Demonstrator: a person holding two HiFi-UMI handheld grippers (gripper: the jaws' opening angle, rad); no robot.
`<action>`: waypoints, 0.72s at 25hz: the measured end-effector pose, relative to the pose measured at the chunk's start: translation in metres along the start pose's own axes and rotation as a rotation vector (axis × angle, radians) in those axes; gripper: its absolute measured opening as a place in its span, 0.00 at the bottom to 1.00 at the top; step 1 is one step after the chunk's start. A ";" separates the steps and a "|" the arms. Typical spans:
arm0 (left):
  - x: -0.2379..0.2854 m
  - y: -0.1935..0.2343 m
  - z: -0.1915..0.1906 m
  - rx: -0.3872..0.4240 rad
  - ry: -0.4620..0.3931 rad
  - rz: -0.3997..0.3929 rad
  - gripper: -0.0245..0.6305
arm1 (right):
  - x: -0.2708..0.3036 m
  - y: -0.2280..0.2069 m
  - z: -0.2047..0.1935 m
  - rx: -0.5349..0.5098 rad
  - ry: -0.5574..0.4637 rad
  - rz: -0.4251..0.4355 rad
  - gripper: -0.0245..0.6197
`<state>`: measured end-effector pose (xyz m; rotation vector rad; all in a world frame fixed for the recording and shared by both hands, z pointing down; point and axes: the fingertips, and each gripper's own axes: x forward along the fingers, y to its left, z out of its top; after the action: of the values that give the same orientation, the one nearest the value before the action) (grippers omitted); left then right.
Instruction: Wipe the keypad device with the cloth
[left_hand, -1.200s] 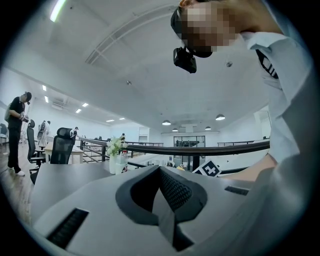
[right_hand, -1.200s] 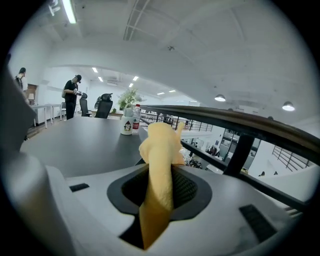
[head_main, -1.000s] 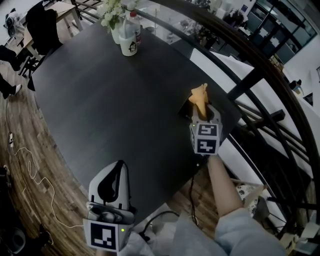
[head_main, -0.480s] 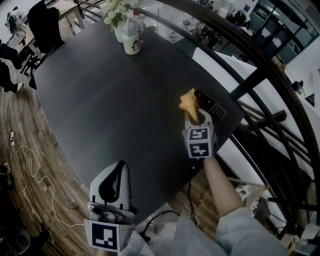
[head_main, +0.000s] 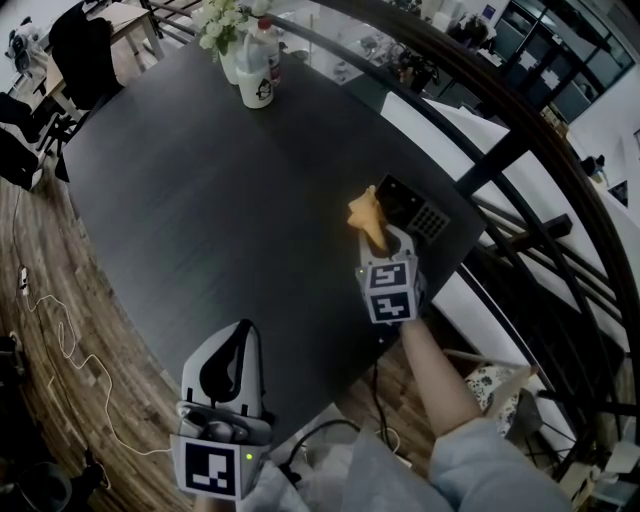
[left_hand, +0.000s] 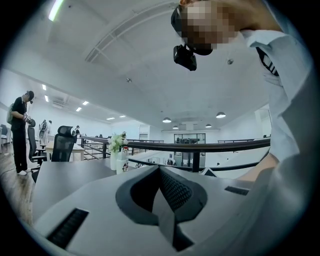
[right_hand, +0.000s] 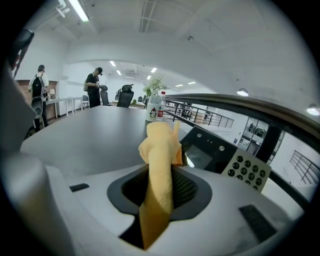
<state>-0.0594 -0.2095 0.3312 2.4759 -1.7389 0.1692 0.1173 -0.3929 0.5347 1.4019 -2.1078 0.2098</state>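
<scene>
The keypad device (head_main: 411, 209) is a black slab with a grey number pad, lying near the right edge of the dark table (head_main: 230, 190). In the right gripper view the keypad device (right_hand: 225, 155) shows its dark screen and round keys just right of the jaws. My right gripper (head_main: 377, 235) is shut on a yellow cloth (head_main: 366, 214), whose bunched end sticks out forward beside the device's left end. That cloth (right_hand: 161, 170) fills the gap between the jaws. My left gripper (head_main: 225, 372) hangs low over the table's near edge, jaws together with nothing in them.
A white mug (head_main: 257, 90), a bottle (head_main: 266, 52) and a vase of flowers (head_main: 224, 30) stand at the table's far end. A dark curved railing (head_main: 520, 140) runs past the right edge. Cables (head_main: 60, 350) lie on the wooden floor at the left. People stand far off in the right gripper view.
My right gripper has pulled back to the left and toward me with the cloth, uncovering the keypad device. The left gripper has stayed in place.
</scene>
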 end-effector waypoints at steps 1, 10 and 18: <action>0.001 -0.001 -0.001 0.001 0.003 -0.003 0.05 | -0.001 -0.001 0.000 0.004 -0.001 -0.001 0.20; 0.014 -0.017 -0.001 0.005 0.001 -0.054 0.05 | -0.017 -0.020 -0.010 0.055 -0.004 -0.039 0.20; 0.024 -0.039 0.001 0.007 -0.003 -0.117 0.05 | -0.042 -0.043 -0.025 0.085 0.002 -0.082 0.20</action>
<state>-0.0148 -0.2186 0.3323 2.5752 -1.5913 0.1620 0.1764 -0.3668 0.5238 1.5341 -2.0561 0.2705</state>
